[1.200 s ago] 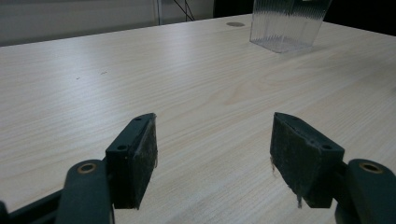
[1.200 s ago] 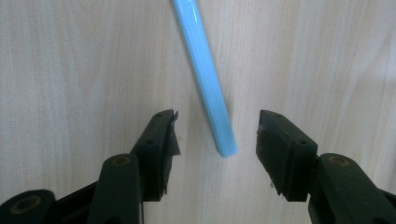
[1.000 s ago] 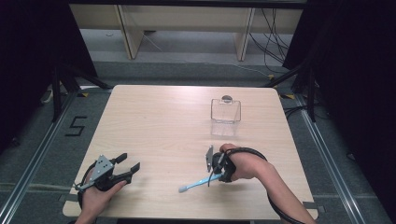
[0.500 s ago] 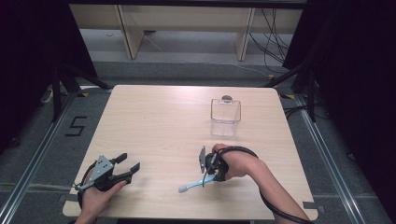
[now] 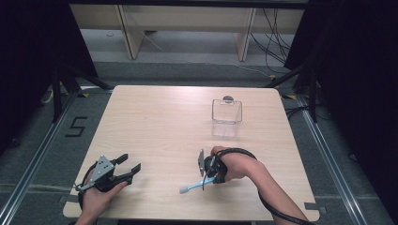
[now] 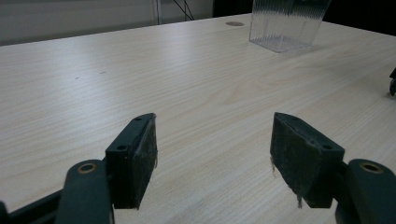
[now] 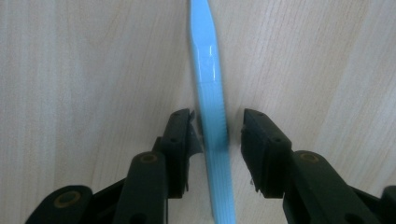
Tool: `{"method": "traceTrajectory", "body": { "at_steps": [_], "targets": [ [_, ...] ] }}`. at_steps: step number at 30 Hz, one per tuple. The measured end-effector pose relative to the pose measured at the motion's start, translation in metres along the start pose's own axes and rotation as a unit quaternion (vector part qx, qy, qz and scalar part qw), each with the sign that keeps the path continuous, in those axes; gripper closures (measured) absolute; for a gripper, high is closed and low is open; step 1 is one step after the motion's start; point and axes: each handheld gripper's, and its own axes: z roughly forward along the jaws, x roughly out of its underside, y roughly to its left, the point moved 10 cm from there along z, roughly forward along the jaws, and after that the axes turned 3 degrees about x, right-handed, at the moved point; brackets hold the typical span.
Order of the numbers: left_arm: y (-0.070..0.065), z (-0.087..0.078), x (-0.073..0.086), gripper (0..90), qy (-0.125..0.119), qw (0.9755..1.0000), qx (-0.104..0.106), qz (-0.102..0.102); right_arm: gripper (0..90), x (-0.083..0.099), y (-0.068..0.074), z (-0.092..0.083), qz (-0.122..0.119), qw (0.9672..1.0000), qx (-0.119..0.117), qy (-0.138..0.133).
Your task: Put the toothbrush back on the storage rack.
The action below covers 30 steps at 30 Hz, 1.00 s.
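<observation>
Straddling the slim light-blue plastic toothbrush point(image 7: 211, 116) lying on the pale wooden surface point(image 5: 155, 122), the right hand-held gripper point(image 7: 215, 122), moved slightly left, isn't yet clenched, the left hand-held gripper point(image 6: 212, 140) rests released, clear ribbed container point(image 5: 226, 112) beyond.

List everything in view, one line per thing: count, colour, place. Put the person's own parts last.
Table: one, light wood, centre of the high view.
Clear container: one, transparent, far right part of the table.
Toothbrush: one, light blue, lying on the table near its front edge, between the right tongs' jaws.
Round disc: one, grey, on the table just behind the container.
Left tongs: one, black, open over the front left of the table.
Right tongs: one, black, straddling the toothbrush, a gap visible at one jaw.
</observation>
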Motion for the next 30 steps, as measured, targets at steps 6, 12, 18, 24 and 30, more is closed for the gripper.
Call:
{"method": "traceTrajectory", "body": {
  "at_steps": [6, 12, 18, 24, 30],
  "targets": [
    [0.0, 0.0, 0.0, 31.3, -0.002, 1.0, 0.002, -0.002, 66.2, -0.008, 0.0, 0.004, -0.013, 0.9998, -0.009, -0.014],
    [0.0, 0.0, 0.0, 31.3, 0.0, 1.0, 0.001, -0.001, 67.3, -0.008, 0.001, 0.001, -0.011, 0.9999, -0.003, -0.001],
    [0.0, 0.0, 0.0, 31.2, 0.002, 1.0, 0.001, -0.001, 68.1, -0.012, 0.002, 0.003, -0.009, 0.9999, -0.009, -0.007],
    [0.0, 0.0, 0.0, 31.2, 0.003, 1.0, 0.001, -0.002, 70.2, -0.017, 0.002, 0.002, -0.009, 0.9998, -0.014, -0.008],
    [0.001, 0.0, 0.0, 31.2, 0.003, 1.0, 0.001, -0.003, 73.0, -0.024, 0.005, 0.005, -0.004, 0.9992, -0.031, -0.026]
  ]
}}
